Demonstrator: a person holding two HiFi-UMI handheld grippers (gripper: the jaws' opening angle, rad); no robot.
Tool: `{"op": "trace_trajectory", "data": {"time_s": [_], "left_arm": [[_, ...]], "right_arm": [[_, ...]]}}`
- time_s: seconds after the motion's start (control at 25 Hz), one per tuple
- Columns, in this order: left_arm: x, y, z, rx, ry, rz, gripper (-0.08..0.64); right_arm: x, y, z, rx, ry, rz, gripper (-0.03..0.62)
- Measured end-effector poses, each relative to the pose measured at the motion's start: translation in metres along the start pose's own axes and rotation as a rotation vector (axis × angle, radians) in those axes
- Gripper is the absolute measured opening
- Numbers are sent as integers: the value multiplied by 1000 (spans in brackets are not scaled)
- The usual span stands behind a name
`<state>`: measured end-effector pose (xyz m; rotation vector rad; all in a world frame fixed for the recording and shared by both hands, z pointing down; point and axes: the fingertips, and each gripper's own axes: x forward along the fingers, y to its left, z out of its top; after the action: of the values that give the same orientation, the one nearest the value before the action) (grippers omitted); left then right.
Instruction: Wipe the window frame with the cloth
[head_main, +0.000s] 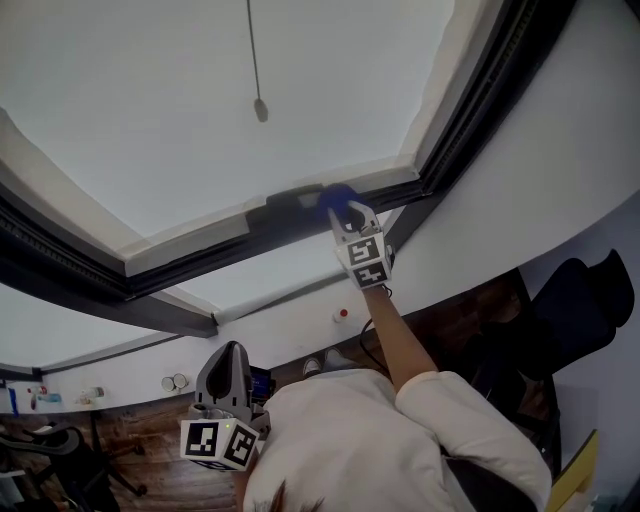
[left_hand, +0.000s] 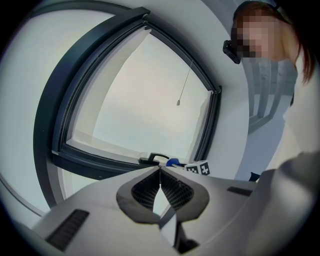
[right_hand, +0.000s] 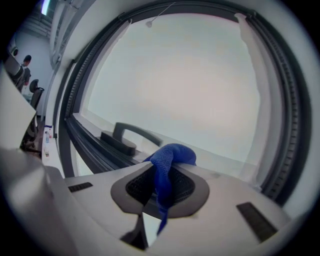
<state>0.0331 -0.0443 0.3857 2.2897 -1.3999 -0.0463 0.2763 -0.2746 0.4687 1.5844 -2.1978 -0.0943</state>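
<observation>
My right gripper (head_main: 343, 214) is raised to the dark window frame (head_main: 200, 258) and is shut on a blue cloth (right_hand: 167, 165). The cloth (head_main: 340, 198) bunches out past the jaw tips, right beside the black window handle (right_hand: 125, 137), which in the head view (head_main: 295, 198) sits just left of it. My left gripper (head_main: 232, 372) hangs low near the person's body, far below the frame, its jaws shut with nothing between them (left_hand: 160, 172). From the left gripper view, the cloth (left_hand: 173, 162) and the right gripper's marker cube (left_hand: 199, 168) show against the frame's lower bar.
A blind cord with a small weight (head_main: 260, 108) hangs in front of the pane. A white sill and wall (head_main: 470, 250) run below the frame. A dark office chair (head_main: 570, 300) stands at the right, with another chair (head_main: 50, 450) at the lower left.
</observation>
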Motion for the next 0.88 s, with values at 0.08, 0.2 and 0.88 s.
{"op": "trace_trajectory", "data": {"time_s": [0.08,0.2,0.88], "left_arm": [[7,-5,0,0,5,0,11],[20,-18,-3,-2,17,-12,11],[63,-77,-22,11,18,5,11]], "right_arm": [[-18,-41,-11,21,2,-93,48],[-45,-108,-33,11,65,-222,48],[-32,-190,-97,19,127,-231,48]]}}
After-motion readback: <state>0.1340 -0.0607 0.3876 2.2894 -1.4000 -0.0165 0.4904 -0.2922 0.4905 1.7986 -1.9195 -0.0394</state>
